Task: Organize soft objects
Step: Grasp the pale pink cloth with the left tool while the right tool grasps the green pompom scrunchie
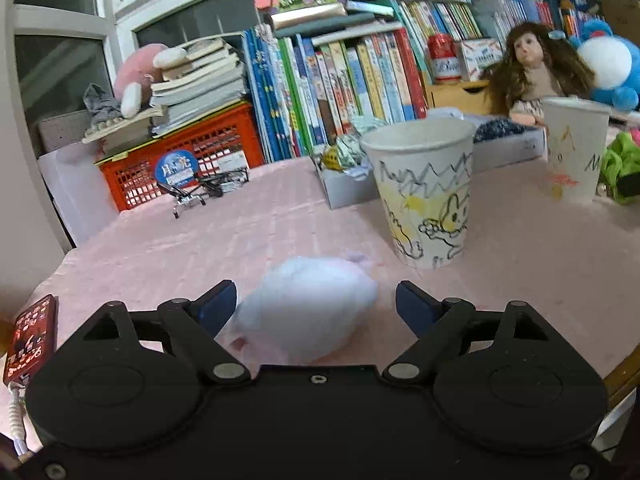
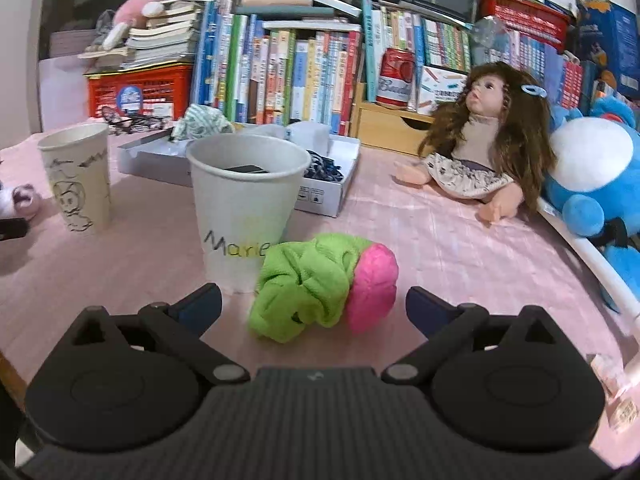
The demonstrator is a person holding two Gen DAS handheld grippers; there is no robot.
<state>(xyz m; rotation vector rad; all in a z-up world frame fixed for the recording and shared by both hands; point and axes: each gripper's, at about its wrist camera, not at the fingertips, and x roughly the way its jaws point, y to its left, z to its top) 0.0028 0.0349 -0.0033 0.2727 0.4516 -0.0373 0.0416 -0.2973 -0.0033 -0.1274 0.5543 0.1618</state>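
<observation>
Approach is the step in hand on both sides, judging by how things lie. Left wrist view: the left gripper (image 1: pixel 316 306) hovers with its jaws spread wide on either side of a pale fluffy toy (image 1: pixel 306 312) lying on the pink cloth (image 1: pixel 200 240), nothing pinched yet; the scribbled cup (image 1: pixel 420 192) stands just beyond it (probably its destination). Next it likely needs to lower and close gently around the toy's middle. Right wrist view: the right gripper (image 2: pixel 314 306) is likewise wide apart and empty, framing a crumpled green cloth (image 2: pixel 304 288) touching a pink ball (image 2: pixel 372 292), both beside the "Marie" cup (image 2: pixel 244 208). Both look squashy, so a light squeeze should do
</observation>
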